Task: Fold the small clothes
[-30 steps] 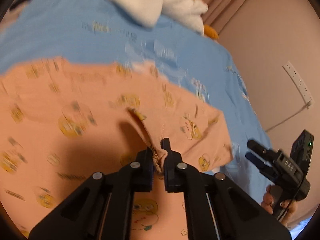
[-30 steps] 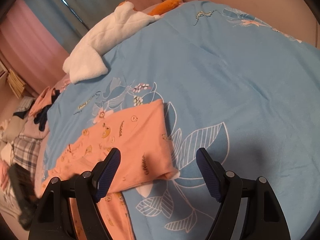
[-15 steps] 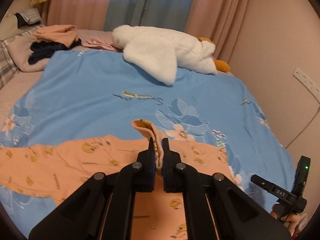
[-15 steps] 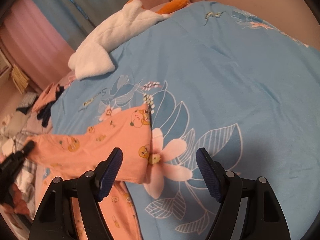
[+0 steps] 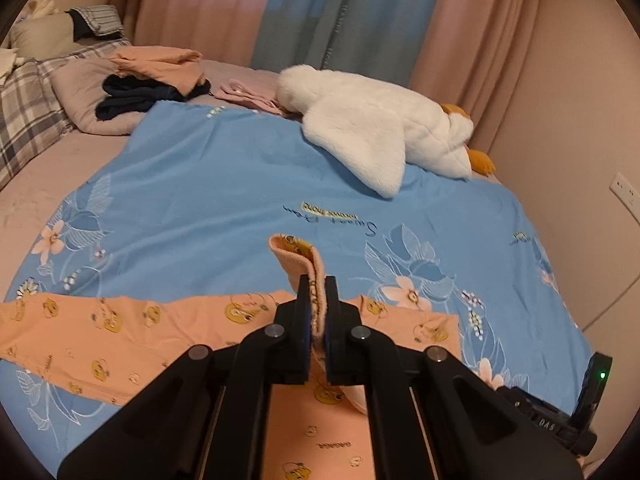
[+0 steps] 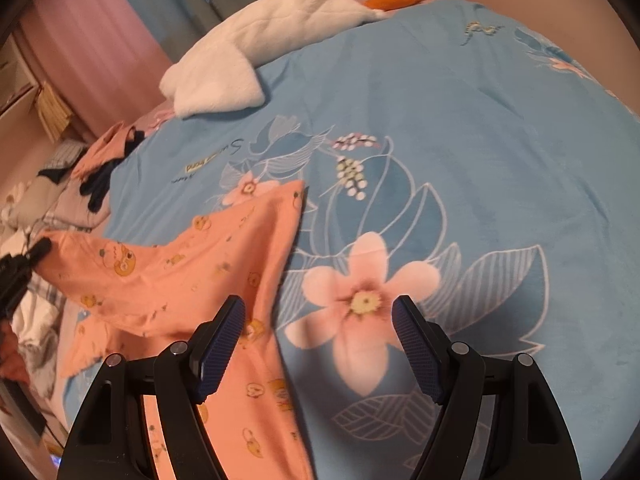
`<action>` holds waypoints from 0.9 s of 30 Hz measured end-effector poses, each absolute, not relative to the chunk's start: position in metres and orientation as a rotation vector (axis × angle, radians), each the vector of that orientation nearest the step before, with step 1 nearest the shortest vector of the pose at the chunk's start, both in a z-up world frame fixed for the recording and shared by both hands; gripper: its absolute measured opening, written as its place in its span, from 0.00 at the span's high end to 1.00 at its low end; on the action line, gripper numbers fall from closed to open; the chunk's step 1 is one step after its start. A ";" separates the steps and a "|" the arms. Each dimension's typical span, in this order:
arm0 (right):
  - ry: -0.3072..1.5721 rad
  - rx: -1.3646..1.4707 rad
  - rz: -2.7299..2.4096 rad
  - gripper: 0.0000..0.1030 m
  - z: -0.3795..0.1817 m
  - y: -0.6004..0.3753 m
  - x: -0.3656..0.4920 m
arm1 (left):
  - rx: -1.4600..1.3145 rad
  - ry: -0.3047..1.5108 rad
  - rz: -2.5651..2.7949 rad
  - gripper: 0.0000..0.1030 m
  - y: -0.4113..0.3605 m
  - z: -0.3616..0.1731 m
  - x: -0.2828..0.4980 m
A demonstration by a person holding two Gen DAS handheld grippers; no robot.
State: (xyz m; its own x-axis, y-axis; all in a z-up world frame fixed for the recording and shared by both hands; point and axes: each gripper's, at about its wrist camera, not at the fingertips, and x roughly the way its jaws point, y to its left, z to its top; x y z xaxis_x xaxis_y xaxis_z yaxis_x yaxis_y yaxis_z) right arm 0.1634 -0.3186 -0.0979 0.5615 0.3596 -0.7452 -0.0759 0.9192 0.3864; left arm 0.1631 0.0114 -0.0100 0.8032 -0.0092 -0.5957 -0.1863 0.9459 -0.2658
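A small orange garment (image 5: 120, 332) with yellow cartoon prints lies spread on the blue flowered bedsheet (image 5: 208, 184). My left gripper (image 5: 317, 292) is shut on a fold of its edge, lifted off the sheet, and a flap of cloth curls over above the jaws. In the right wrist view the same orange garment (image 6: 192, 264) hangs stretched from the left gripper (image 6: 38, 250) at the far left. My right gripper (image 6: 318, 336) stands open above the sheet beside the garment's right edge, nothing between its fingers. The right gripper's body (image 5: 560, 420) shows at the lower right of the left wrist view.
A white plush goose (image 5: 380, 120) lies at the far side of the bed. A pile of orange and dark clothes (image 5: 148, 76) sits on a pillow at the back left, by plaid bedding (image 5: 28, 108). Curtains hang behind, and a wall (image 5: 580, 120) bounds the bed's right side.
My left gripper has risen and tilted upward with the pinched garment edge, pulling the cloth off the sheet. The right gripper shifted sideways over the sheet and stayed open.
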 end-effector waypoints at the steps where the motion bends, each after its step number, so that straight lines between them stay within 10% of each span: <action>1: 0.948 0.325 0.267 0.25 -0.099 -0.317 0.164 | -0.317 0.625 0.110 0.97 0.014 -0.008 0.162; 8: 0.970 0.274 0.332 0.27 -0.101 -0.293 0.163 | -0.318 0.639 0.153 0.97 0.033 -0.012 0.162; 20: 1.024 0.183 0.336 0.90 -0.130 -0.257 0.181 | -0.334 0.691 0.187 0.97 0.054 -0.035 0.157; 27: 0.934 0.180 0.332 0.93 -0.105 -0.269 0.164 | -0.335 0.724 0.195 0.96 0.067 -0.050 0.152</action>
